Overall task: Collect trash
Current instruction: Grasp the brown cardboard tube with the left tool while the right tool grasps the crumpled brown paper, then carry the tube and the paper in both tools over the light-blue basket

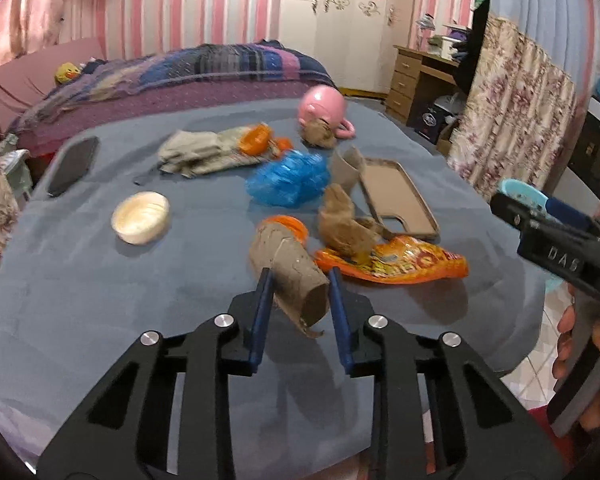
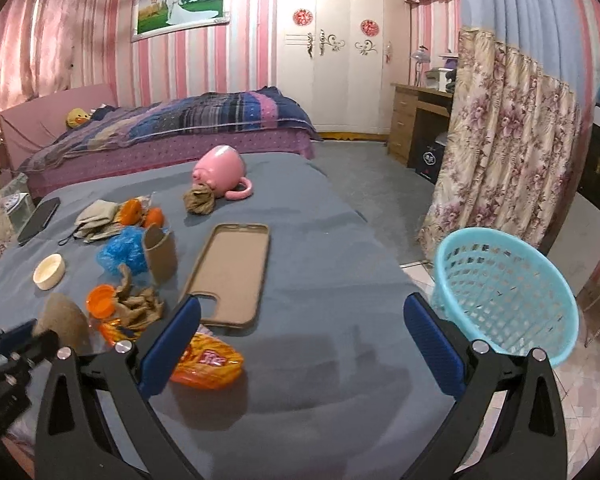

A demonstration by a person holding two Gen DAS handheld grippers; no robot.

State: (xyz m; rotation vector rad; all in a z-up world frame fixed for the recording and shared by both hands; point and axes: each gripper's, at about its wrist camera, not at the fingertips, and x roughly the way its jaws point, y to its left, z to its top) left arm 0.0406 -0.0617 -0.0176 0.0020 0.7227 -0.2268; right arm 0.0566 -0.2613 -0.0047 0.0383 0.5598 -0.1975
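A brown cardboard tube lies on the grey-covered table, and my left gripper is shut on it, a blue pad on each side of its near end. In the right wrist view that tube and the left gripper sit at the lower left. My right gripper hangs open and wide over bare cloth, holding nothing. An orange snack bag lies by its left finger. Crumpled brown paper, an orange lid and a blue plastic bag lie beyond the tube.
A light-blue plastic basket stands off the table's right edge. A tan phone case, a second cardboard tube, a tipped pink mug, a cream bowl, a black phone and folded cloth share the table. A bed stands behind.
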